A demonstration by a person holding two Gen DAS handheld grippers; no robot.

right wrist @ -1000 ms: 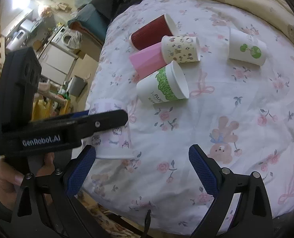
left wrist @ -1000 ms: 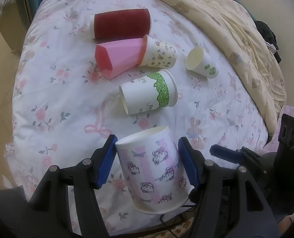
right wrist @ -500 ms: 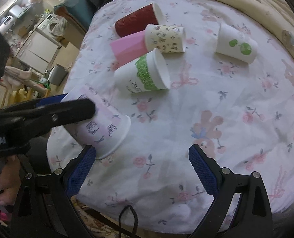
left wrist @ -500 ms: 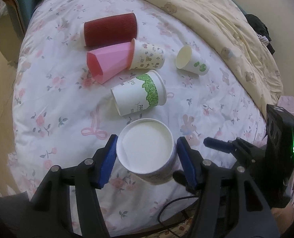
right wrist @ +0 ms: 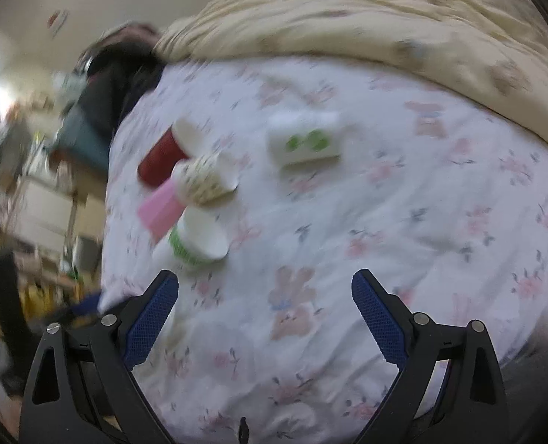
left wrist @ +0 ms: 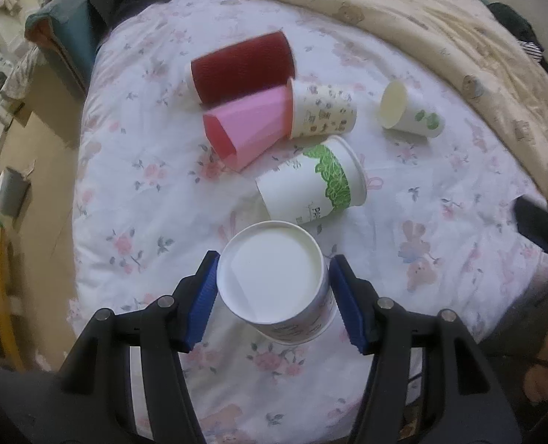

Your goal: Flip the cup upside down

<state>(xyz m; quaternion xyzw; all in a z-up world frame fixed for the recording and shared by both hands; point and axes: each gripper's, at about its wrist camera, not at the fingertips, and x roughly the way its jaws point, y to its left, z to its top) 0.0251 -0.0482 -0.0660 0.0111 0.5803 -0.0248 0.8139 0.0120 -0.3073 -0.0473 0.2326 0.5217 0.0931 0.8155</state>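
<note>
My left gripper (left wrist: pixel 272 296) is shut on a white paper cup with pink sheep prints (left wrist: pixel 274 281). The cup stands bottom-up between the blue pads, its white base facing the camera, low over the floral bedsheet (left wrist: pixel 144 199). My right gripper (right wrist: pixel 264 318) is open and empty above the sheet (right wrist: pixel 403 222); its view is motion-blurred. The held cup is barely visible at the left edge of the right wrist view.
Several cups lie on their sides on the sheet: a dark red one (left wrist: pixel 242 66), a pink one (left wrist: pixel 249 129), a patterned one (left wrist: pixel 322 114), a green-banded one (left wrist: pixel 311 185), a small green-dotted one (left wrist: pixel 409 114). A cream quilt (left wrist: pixel 422 18) covers the far side. The bed edge drops at left.
The left gripper has moved left with the cup, which stays bottom-up and now sits lower toward the sheet. The right gripper has swung away to the right, blurring its view.
</note>
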